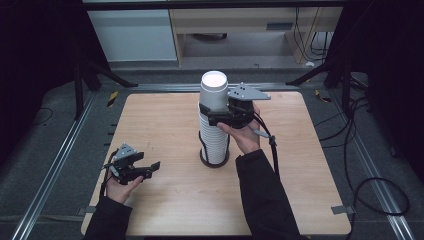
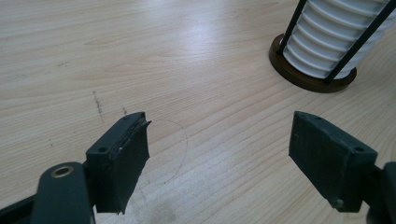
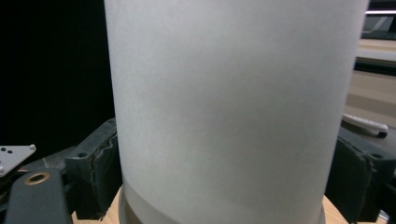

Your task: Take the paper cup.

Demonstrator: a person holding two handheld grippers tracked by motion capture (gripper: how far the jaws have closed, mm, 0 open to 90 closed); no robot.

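A tall stack of white paper cups (image 1: 214, 142) stands in a holder with thin black rods and a round brown base (image 1: 214, 161) at the table's middle. My right gripper (image 1: 216, 116) is up at the top cup (image 1: 214, 90), shut on it, one jaw against each side. In the right gripper view that cup (image 3: 233, 70) sits squarely between the jaws of the right gripper (image 3: 229, 135). My left gripper (image 1: 151, 170) rests low over the table at the front left, open and holding nothing. In the left gripper view its jaws (image 2: 219, 135) stand wide apart, with the stack (image 2: 327, 37) and base (image 2: 303, 79) ahead to the right.
The light wooden table (image 1: 165, 120) is bare around the holder. Metal rails run along both sides of the table on a grey floor. Black cables (image 1: 360, 150) lie on the floor to the right, and pale cabinets (image 1: 135, 35) stand beyond the far edge.
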